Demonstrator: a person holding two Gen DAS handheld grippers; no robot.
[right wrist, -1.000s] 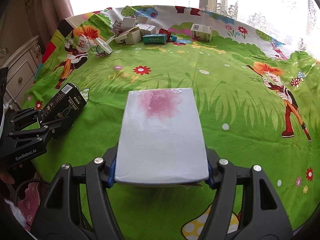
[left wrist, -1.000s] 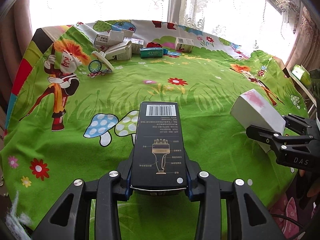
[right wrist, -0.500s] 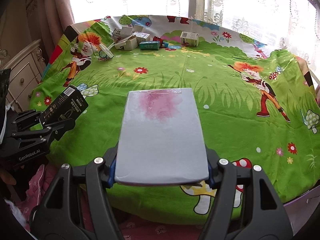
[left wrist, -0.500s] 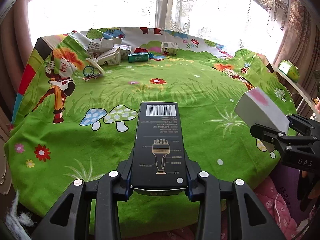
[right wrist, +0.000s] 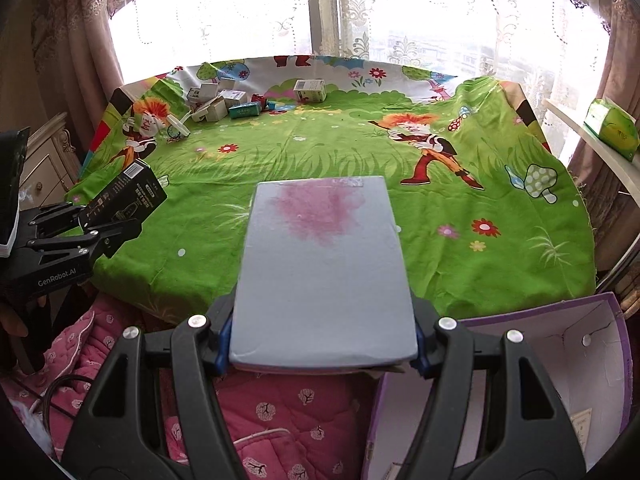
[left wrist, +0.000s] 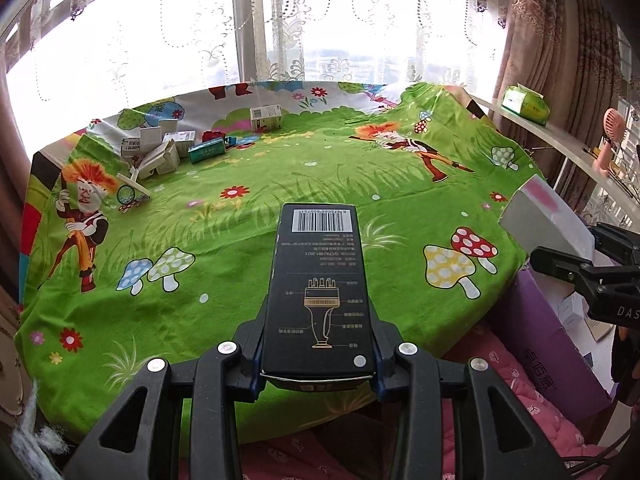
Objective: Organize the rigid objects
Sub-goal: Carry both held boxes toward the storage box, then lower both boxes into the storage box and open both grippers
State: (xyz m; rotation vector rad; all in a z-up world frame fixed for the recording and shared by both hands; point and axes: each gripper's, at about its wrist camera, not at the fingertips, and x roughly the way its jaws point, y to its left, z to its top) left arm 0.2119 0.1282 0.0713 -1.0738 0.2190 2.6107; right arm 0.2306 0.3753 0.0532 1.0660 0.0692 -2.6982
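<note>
Closest to me, my left gripper (left wrist: pixel 318 354) is clamped on a black box (left wrist: pixel 318 292) with a barcode, held over the near edge of the table (left wrist: pixel 248 240). My right gripper (right wrist: pixel 322 344) is closed on a grey box (right wrist: pixel 324 276) with a pink stain, held above the pink quilt (right wrist: pixel 280 412) and beside an open purple carton (right wrist: pixel 576 344). Farther away, at the back left of the green cloth, small boxes (left wrist: pixel 160 148) lie in a pile, and one white box (left wrist: pixel 266 117) stands apart.
</note>
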